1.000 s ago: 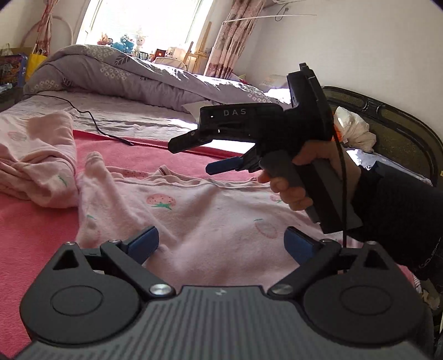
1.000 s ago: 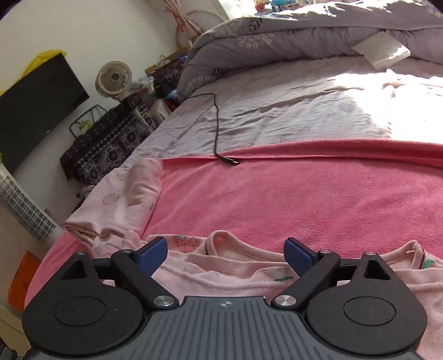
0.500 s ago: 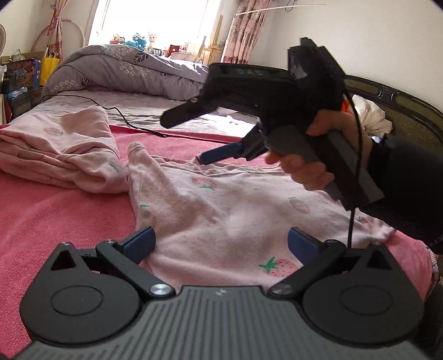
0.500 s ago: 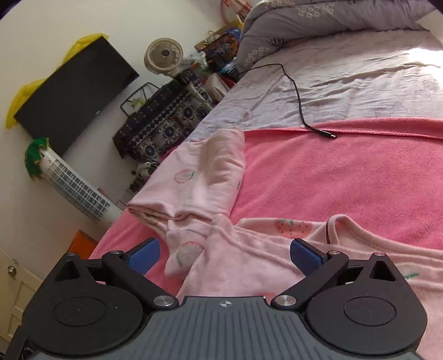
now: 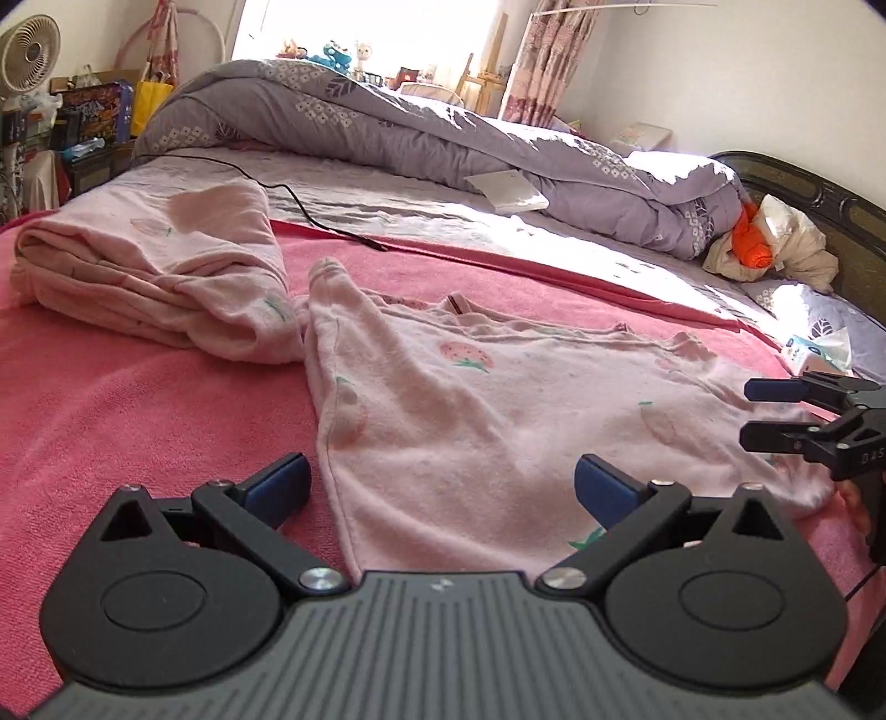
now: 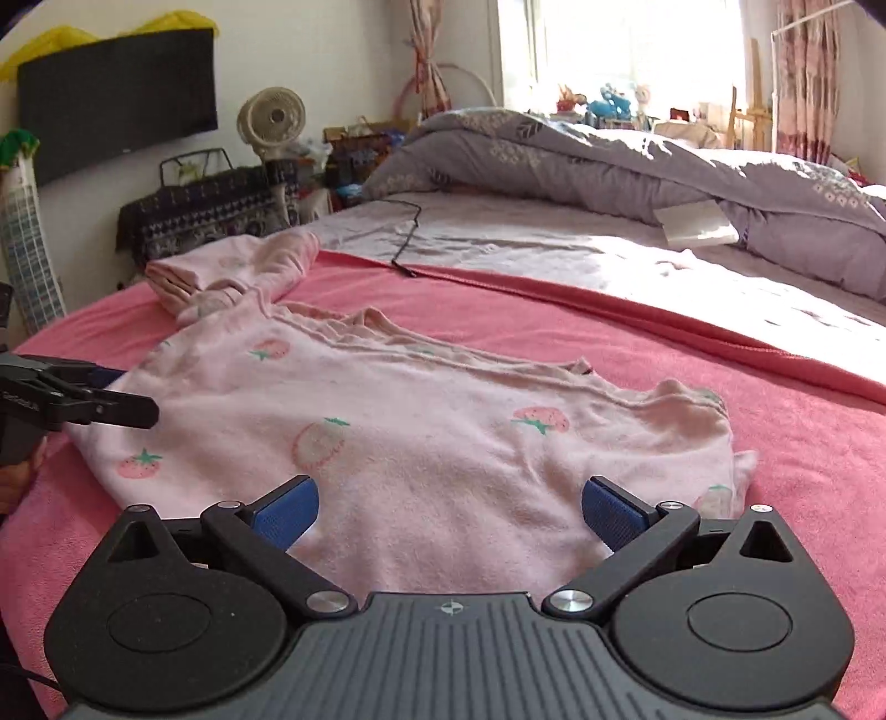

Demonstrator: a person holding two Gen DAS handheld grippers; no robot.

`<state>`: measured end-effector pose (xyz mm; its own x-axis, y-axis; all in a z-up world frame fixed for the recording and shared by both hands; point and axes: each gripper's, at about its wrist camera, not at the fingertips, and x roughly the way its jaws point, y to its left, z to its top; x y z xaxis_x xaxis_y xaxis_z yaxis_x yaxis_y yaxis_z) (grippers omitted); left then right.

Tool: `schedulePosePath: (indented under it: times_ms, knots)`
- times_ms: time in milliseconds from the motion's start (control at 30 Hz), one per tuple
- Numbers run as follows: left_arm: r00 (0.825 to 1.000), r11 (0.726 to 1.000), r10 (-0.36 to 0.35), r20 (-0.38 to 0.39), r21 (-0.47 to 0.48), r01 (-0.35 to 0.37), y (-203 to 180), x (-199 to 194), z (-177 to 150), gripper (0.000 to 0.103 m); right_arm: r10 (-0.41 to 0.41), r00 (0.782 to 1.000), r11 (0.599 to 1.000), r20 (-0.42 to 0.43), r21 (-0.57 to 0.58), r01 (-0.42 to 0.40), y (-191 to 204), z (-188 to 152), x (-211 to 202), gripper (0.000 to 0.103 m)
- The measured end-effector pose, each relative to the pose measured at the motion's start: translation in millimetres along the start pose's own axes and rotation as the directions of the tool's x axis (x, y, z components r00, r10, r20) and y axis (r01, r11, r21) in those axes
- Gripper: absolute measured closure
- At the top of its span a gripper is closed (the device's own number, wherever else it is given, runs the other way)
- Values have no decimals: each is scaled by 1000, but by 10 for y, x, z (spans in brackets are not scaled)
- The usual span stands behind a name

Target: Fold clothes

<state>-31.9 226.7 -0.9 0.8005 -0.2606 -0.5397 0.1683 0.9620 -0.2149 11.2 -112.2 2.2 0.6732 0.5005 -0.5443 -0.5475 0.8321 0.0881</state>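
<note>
Gone from the middle of the left wrist view is the right tongs [image 5: 775,412], which half a second ago filled the upper centre there with the person's hand on its grip; it now pokes in only at the right edge, low over the right end of the strawberry top [image 5: 498,410]. Its jaws have just been opening and stand released, nothing between them.

Going left to right in the left wrist view: a fan [image 5: 27,52] sits in the upper left corner, and below it a folded pink garment [image 5: 160,271] rests on the pink blanket [image 5: 111,399], which now shows more of itself at the left than before. Just right of the folded piece, touching its end, the strawberry top lies spread flat across the middle of the frame, one sleeve reaching up toward the black cable [image 5: 310,213]. The left tongs [image 5: 440,487] hangs released at the bottom centre over the top's near hem, pads clear of the cloth. Behind, a grey quilt [image 5: 443,127] runs across the bed to the right.

In the right wrist view the left tongs [image 6: 124,399] enters from the left edge, and the right tongs [image 6: 448,509] is spread wide at bottom centre above the top [image 6: 421,421].
</note>
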Motion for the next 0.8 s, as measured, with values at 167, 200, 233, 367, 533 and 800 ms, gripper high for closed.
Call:
schedulePosePath:
  times_ms: [167,200,233,367,533,800]
  knots:
    - [984,984,-69,165,173,40,-478,-181,217,1,110,994,987,2,-117,-109,109,326,250,0]
    - [975,961,-121,186,268,68,-595,-124,232,1,134,991,977,-9,-165,-133,147,390,352,0]
    - [964,928,-174,201,361,92,-713,-68,247,1,151,988,965,-45,-208,-157,173,417,465,0]
    - [947,762,-312,77,615,201,-932,291,198,1,235,952,928,-195,-246,-279,101,321,770,0]
    - [957,807,-241,-162,515,290,-828,774,226,0,266,950,940,-164,-174,-294,-75,231,700,0]
    - [954,843,-209,-216,454,288,-720,808,207,0,244,954,945,-173,-180,-274,-69,233,704,0]
